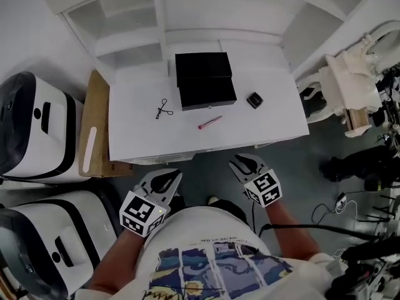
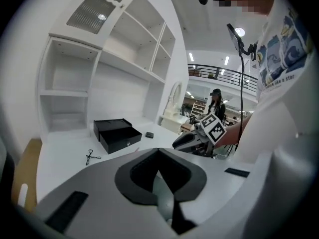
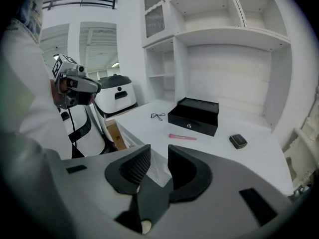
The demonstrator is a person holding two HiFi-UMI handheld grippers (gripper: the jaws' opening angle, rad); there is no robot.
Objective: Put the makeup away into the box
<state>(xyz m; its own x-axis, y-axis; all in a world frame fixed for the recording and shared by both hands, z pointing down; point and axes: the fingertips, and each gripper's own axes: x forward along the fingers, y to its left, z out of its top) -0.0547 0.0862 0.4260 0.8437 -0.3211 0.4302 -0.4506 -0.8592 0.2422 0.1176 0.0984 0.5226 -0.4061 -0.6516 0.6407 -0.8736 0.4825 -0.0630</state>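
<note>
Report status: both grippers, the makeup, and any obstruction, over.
Left gripper shut, empty; right gripper open, empty. Pink stick, eyelash curler and compact lie on table beside black box. Nothing blocks them.

Left claw (image 2: 158, 152) closed, right claw (image 3: 159, 156) slightly parted, both empty.

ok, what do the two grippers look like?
Both alike: left gripper and right gripper have light grey shells, tapered jaws with black ribbed pads, and a white cube of black square markers. The person wears a white tee with a blue print.
</note>
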